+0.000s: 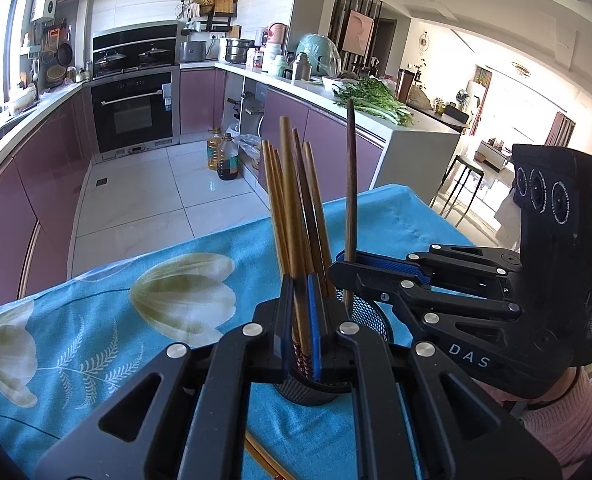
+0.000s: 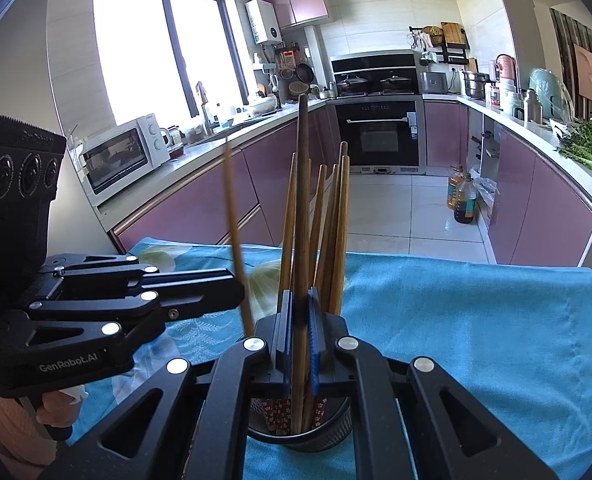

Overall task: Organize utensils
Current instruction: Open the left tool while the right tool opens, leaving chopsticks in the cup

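- Kitchen backdrop: mauve cabinet fronts, black built-in oven (image 1: 133,114), white floor tiles, bright window (image 2: 147,56) behind the sink run.
- Foreground surface: table draped in a turquoise cloth with pale tulip prints (image 1: 95,320).
- Far left in the right wrist view: white microwave (image 2: 125,158) on the counter, well apart from the action.
- Left gripper (image 1: 302,320), black with blue pads: jaws pinched nearly together on one light-brown bamboo chopstick (image 1: 291,220), held upright, lower end down inside the holder's mouth. Same gripper seen from the side in the right wrist view (image 2: 237,294), the thin stick rising blurred above its tip.
- Centre: black wire-mesh cylindrical holder (image 1: 370,318) standing on the cloth, a bundle of bamboo chopsticks (image 2: 332,232) fanned upright in it, red floral-patterned ends showing through the mesh at the bottom.
- Right gripper (image 2: 300,344): jaws likewise closed tight, clamped on a dark-brown wooden chopstick (image 2: 302,200), upright, tallest of the lot, lower end dipping into the holder among the others. From the left wrist view, gripper reaching in from the right (image 1: 346,266), dark stick just beside the bundle.
- Pink knitted sleeve (image 1: 564,420) behind the right gripper's handle.
- Near bottom edge: one more tan chopstick (image 1: 263,460) lying flat on the cloth, partly hidden under the left gripper.
- Farther right, well apart: leafy greens (image 1: 376,98) piled on the white counter; two oil bottles (image 2: 462,198) on the floor.
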`<action>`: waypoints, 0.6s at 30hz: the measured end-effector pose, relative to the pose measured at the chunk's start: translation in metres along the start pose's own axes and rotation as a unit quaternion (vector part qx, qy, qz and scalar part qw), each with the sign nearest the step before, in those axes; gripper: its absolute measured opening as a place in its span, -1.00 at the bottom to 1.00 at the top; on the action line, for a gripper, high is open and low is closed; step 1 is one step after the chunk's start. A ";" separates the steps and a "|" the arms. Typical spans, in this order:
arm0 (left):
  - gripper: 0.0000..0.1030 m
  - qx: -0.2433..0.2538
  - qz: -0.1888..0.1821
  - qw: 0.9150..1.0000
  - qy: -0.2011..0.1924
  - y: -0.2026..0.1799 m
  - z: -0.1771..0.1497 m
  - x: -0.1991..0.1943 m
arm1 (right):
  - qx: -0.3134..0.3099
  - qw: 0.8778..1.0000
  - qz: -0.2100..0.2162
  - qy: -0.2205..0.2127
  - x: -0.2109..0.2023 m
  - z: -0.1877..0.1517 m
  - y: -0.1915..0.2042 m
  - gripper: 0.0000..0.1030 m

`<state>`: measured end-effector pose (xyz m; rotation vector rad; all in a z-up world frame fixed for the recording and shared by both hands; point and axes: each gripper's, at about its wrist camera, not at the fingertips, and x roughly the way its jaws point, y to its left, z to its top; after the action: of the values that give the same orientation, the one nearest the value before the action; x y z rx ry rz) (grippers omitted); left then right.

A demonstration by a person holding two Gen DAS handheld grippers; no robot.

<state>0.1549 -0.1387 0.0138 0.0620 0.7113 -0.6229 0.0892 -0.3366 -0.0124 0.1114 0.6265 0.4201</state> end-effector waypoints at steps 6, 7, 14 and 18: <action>-0.85 -0.011 -0.001 1.000 0.006 0.007 -0.007 0.010 | 0.012 1.000 -0.002 -0.001 0.000 -0.003 -0.005 -0.85; -0.84 -0.010 0.000 1.000 0.005 0.008 -0.009 0.010 | 0.013 1.000 -0.002 0.000 -0.001 -0.004 -0.006 -0.85; -0.66 -0.018 -0.001 1.000 -0.022 0.014 -0.024 -0.008 | 0.012 1.000 0.008 -0.006 -0.010 -0.010 -0.003 -0.80; -0.34 -0.027 0.015 0.998 -0.049 0.021 -0.037 -0.030 | -0.004 0.999 0.026 -0.018 -0.025 -0.017 0.008 -0.57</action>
<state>0.1274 -0.0966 0.0013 -0.0080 0.6319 -0.5745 0.0584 -0.3397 -0.0105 0.1273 0.5869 0.4701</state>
